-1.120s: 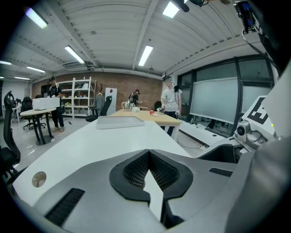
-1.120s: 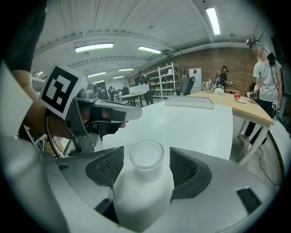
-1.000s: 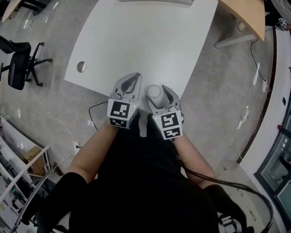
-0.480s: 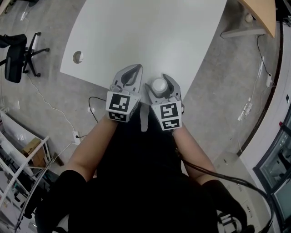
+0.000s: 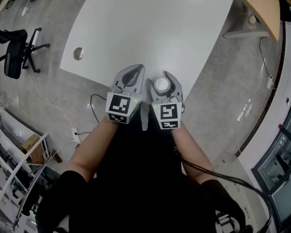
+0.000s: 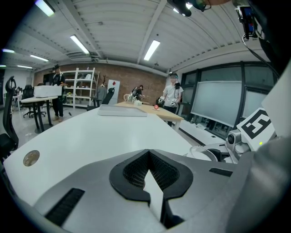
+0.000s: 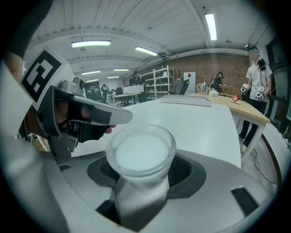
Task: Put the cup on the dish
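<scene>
A small white frosted cup [image 5: 161, 84] is clamped between the jaws of my right gripper [image 5: 160, 78], held at the near edge of the white table [image 5: 150, 32]. In the right gripper view the cup [image 7: 142, 154] stands mouth up, and the right gripper [image 7: 145, 169] holds its lower body. My left gripper [image 5: 133, 69] is close beside it on the left, with its jaws together and nothing in them. The left gripper [image 6: 148, 154] points along the tabletop. No dish shows in any view.
A round cable hole [image 5: 78, 53] is near the table's left edge. A flat grey slab [image 6: 122, 110] lies at the table's far end. A wooden desk [image 5: 268, 13] and people stand beyond it. An office chair [image 5: 16, 50] and floor cables are to the left.
Both grippers have edged slightly forward over the table's near edge. The cup in the right gripper has tipped so that its open mouth faces up.
</scene>
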{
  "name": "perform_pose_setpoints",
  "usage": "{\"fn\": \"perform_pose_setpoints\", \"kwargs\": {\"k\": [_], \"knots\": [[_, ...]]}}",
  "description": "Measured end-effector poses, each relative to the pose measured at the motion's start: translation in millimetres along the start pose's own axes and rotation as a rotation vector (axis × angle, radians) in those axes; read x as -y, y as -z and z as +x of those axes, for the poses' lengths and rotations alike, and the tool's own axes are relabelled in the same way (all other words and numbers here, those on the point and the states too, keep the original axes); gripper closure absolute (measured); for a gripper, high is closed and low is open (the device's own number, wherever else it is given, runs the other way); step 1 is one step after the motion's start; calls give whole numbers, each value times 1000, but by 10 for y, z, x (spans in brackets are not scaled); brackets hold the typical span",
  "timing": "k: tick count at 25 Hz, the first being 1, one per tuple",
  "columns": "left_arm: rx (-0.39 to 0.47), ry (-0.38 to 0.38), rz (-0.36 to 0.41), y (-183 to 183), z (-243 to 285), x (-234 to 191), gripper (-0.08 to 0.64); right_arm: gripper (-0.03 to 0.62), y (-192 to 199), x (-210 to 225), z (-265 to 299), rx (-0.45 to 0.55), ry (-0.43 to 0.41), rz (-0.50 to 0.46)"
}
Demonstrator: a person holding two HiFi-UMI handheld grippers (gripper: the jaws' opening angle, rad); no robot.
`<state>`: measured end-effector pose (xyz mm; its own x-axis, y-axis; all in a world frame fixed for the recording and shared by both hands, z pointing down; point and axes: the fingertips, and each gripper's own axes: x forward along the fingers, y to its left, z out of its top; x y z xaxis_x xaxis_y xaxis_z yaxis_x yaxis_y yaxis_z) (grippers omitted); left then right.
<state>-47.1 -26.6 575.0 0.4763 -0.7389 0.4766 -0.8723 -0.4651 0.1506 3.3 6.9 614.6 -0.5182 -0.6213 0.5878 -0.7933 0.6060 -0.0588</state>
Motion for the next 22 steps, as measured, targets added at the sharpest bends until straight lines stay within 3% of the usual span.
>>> {"fn": "perform_pose_setpoints", "kwargs": {"k": [9,16,22], "knots": [[21,-7,4,-145,-60,99,554,333,-163,81,-252,44,22,23],[103,-18,44,-629,-206,428,554,333,-457,277,-701,24,33,-13],[152,-58,63,-962,-406,718,554,334,-758,292,-1193,44,-18,-47]]}}
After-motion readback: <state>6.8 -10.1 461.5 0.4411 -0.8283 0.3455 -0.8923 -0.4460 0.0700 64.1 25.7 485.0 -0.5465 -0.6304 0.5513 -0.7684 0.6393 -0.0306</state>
